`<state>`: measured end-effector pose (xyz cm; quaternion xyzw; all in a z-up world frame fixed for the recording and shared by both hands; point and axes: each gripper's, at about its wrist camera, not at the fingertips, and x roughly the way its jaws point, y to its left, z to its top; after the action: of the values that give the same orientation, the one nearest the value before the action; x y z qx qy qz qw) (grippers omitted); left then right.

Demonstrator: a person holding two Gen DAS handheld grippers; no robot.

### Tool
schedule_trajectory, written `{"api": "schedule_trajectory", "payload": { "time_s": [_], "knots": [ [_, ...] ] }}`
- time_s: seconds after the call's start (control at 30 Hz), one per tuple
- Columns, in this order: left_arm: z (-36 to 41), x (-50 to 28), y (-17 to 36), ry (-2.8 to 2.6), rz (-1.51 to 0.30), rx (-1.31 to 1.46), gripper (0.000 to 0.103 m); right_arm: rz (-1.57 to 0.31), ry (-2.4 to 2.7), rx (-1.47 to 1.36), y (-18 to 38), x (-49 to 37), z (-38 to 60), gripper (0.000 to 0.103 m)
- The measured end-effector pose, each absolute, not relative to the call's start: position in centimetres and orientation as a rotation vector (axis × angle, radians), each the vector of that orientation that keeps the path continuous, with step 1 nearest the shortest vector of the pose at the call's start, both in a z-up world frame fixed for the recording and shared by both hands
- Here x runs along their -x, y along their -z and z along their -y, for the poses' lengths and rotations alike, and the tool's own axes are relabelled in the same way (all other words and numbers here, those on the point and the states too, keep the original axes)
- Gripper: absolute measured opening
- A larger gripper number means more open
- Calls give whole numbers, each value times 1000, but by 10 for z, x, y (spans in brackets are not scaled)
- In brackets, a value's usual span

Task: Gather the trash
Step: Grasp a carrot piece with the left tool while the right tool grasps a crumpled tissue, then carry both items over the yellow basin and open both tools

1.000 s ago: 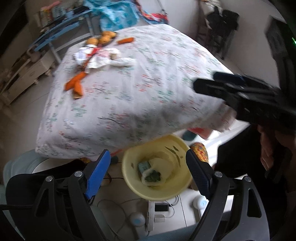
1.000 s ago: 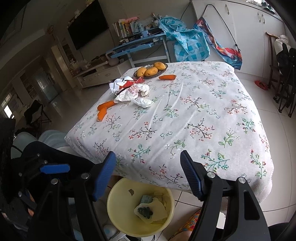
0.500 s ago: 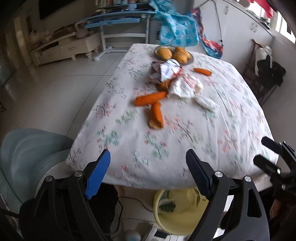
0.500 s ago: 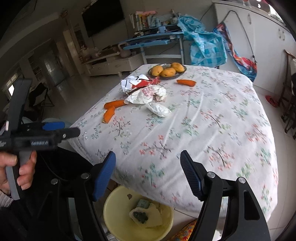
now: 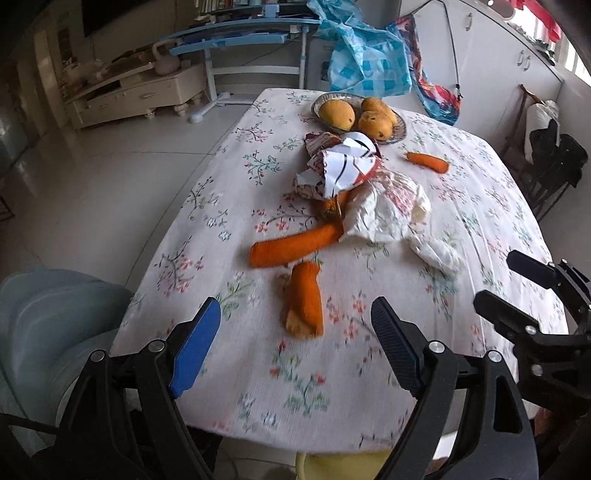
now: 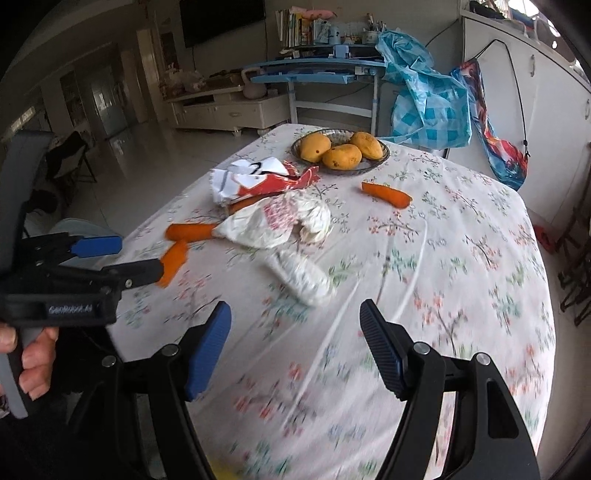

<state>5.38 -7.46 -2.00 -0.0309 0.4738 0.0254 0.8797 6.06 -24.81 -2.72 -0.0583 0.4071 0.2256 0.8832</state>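
On the flowered tablecloth (image 5: 332,387) lies a crumpled printed wrapper (image 5: 347,166) (image 6: 255,177). Beside it are a white plastic bag (image 5: 388,210) (image 6: 280,221) and a smaller crumpled plastic piece (image 5: 439,254) (image 6: 303,277). A long carrot (image 5: 295,243) pokes out from under the bag. A carrot stub (image 5: 304,302) lies just beyond my open, empty left gripper (image 5: 293,317) (image 6: 138,256). My right gripper (image 6: 293,310) (image 5: 495,278) is open and empty too, a little short of the small plastic piece. A sliver of a yellow bin (image 5: 340,465) shows under the table's near edge.
A plate (image 5: 400,127) of mangoes and a third carrot (image 5: 426,161) sit at the far side. A pale blue seat (image 5: 48,314) stands at the table's left corner. Behind are a blue desk (image 5: 236,33), a checked bag (image 5: 365,62) and dark chairs (image 5: 554,158).
Both grippers swung from beside the yellow bin below the table to over the table's near edge. The bin has slipped almost out of view. Both stay equally wide.
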Motion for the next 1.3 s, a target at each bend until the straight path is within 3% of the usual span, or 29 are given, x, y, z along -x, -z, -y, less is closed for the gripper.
{"api": "schedule_trajectory", "payload": {
  "time_s": [0.2, 0.43, 0.5, 0.57, 0.6, 0.7, 0.93, 1.2, 1.27, 1.3],
  "knots": [
    [78, -72, 29, -59, -975, 75, 79, -883, -471, 132, 43, -86, 239, 64],
    [82, -82, 49, -52, -1013, 50, 59, -919, -473, 154, 57, -95, 232, 50],
    [84, -83, 49, -47, -1005, 30, 50, -913, -469, 169, 58, -96, 229, 47],
    [85, -82, 49, -45, -997, 25, 23, -907, -472, 180, 57, -96, 228, 37],
    [85, -82, 48, -37, -997, 28, 18, -906, -473, 185, 56, -95, 227, 29],
    [83, -79, 46, 9, -1005, 62, 15, -900, -484, 190, 51, -87, 228, 22],
    [89, -33, 21, 122, -985, 87, 14, -899, -568, 199, 21, -20, 232, 21],
    [113, 44, 11, 251, -1015, 64, 14, -1018, -616, 223, 39, 75, 241, 21],
    [120, 60, 18, 286, -1064, 71, 14, -1063, -633, 249, 46, 87, 238, 25],
    [124, 66, 24, 311, -1101, 70, 14, -1094, -642, 268, 51, 91, 237, 33]
  ]
}}
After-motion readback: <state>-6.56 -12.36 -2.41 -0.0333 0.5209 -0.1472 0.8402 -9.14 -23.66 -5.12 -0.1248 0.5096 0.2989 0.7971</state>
